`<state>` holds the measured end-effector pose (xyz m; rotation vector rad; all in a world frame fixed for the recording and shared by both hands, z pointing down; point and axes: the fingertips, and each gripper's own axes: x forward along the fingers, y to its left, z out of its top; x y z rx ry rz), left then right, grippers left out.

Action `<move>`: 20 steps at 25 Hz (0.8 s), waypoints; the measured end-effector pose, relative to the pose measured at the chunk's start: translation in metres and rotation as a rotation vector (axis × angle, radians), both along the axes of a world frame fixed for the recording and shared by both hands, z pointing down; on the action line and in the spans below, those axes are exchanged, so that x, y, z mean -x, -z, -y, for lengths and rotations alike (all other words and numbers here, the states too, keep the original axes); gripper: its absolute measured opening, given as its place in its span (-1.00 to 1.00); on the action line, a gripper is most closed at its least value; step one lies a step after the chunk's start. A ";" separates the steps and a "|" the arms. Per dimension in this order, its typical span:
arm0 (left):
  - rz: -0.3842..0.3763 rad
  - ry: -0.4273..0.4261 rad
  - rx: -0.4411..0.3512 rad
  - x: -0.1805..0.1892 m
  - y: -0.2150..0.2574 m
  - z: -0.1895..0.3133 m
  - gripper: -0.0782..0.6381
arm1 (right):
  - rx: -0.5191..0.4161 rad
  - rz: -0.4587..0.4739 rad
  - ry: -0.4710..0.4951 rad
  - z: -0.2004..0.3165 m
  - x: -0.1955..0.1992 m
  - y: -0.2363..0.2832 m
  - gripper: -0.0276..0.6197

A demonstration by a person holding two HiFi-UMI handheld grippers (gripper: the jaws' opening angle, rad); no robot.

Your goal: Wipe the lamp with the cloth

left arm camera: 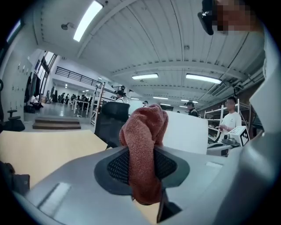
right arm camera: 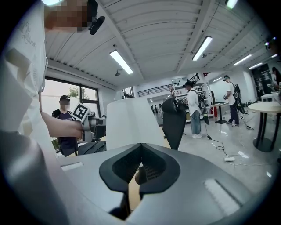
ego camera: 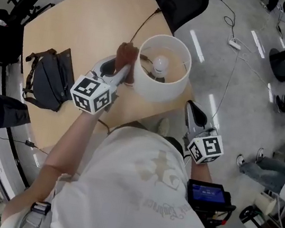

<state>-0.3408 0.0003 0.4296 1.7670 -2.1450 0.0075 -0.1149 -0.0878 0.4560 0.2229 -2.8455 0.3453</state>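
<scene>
Black bag lay on the tan surface, apart from the white drum-shaded lamp near its edge. The left claw clamped the rust-red cloth by the shade's rim; the right claw was closed and empty.

Lamp at table near edge, left gripper holding cloth beside shade, right gripper past the edge, bag near left edge.

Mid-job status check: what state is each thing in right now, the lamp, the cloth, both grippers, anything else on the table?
Lamp: upright on the table, bulb looks unlit.
Cloth: bunched, clamped in the left gripper, at the lamp's outer side.
Left gripper: shut on the cloth.
Right gripper: shut, empty, clear of the lamp.
Bag: lying on the table, apart from the lamp.
</scene>
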 end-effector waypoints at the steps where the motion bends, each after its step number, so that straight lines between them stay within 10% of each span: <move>1: -0.008 0.000 0.015 0.001 -0.007 0.000 -0.45 | -0.001 -0.001 -0.012 0.000 -0.002 0.000 -0.87; 11: -0.054 -0.021 0.213 0.010 -0.086 -0.017 -0.45 | -0.014 -0.031 -0.047 -0.013 -0.004 0.000 -0.87; 20: -0.040 -0.154 0.015 0.023 0.006 0.008 -0.45 | -0.034 -0.022 -0.082 -0.009 -0.007 0.011 -0.87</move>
